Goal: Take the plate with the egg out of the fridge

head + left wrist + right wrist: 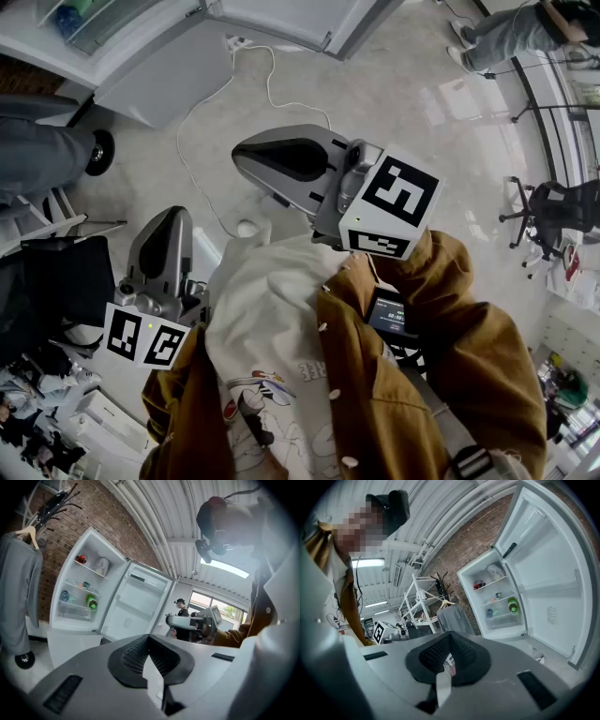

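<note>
The fridge (79, 590) stands open in the left gripper view, its door (136, 604) swung to the right. On its shelves I see a red item, a white bag, a blue container and a green bottle (91, 603). No plate or egg can be made out. The right gripper view has the same fridge (499, 597) at the right. In the head view its base (141, 70) is at the top left, well ahead of both grippers. My left gripper (173, 214) (149, 639) and right gripper (240, 157) (449, 637) are held close to the person's body, both shut and empty.
A white cable (225, 112) snakes over the floor between me and the fridge. A grey coat (18, 592) hangs left of the fridge beside a white rack (422, 599). Another person (180, 605) stands far off. An office chair (553, 211) stands at the right.
</note>
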Demonstrator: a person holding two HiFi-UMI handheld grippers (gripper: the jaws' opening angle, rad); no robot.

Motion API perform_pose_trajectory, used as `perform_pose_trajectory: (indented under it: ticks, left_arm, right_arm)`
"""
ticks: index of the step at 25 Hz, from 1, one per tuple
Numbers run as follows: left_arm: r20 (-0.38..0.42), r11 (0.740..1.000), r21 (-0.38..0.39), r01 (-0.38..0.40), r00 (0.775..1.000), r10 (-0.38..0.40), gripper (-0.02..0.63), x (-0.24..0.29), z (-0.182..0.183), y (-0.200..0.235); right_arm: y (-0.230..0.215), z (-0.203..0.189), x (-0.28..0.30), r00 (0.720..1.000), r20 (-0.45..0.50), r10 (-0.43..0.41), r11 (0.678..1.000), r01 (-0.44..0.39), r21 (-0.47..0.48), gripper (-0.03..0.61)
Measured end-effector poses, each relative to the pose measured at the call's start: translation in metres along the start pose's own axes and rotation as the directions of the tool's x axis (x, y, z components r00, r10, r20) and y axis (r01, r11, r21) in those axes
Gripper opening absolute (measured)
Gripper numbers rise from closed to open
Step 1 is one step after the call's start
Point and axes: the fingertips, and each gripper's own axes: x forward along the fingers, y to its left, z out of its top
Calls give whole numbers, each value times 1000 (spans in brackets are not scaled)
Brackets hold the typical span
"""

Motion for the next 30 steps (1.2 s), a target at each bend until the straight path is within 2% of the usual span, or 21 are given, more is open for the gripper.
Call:
perform_pose_trajectory:
  ticks: [4,7,12,14,17,19,22,26,30]
  left_arm:
    - [19,998,19,-59,998,59,8,-28,-1,3]
    - [27,996,22,-88,996,88,8,-36,-4,-3]
    - [50,990,36,-139,989,137,8,-22,-4,-22]
    - [57,987,46,-154,987,151,8,-17,0,-25]
    - [55,982,67,-175,984,172,8,-16,1,-30]
    - [57,981,58,-185,982,182,8,-15,-3,-31]
    - [56,979,42,-201,978,199,8,-13,-10,-35]
    - [58,974,42,-221,974,218,8,0,-10,-37]
    - [63,965,51,-257,965,254,8,14,-12,-37]
  right_arm:
    - [34,-8,4,999,-42,25,996,-29,-86,-6]
    - [44,-9,-4,998,-54,43,991,-49,-122,-6]
    - [44,2,-25,997,0,81,989,-81,-124,-6]
    - [43,3,-23,998,14,56,991,-53,-126,-6]
    - [33,-4,-21,999,42,-34,989,40,-145,-6]
    - [26,-11,-22,996,53,-78,989,84,-123,-6]
    - [24,-20,-29,994,55,-93,993,97,-70,-6]
    - [18,-23,-35,991,52,-123,985,128,-113,-6]
    - [10,-22,-39,996,45,-82,988,87,-127,-6]
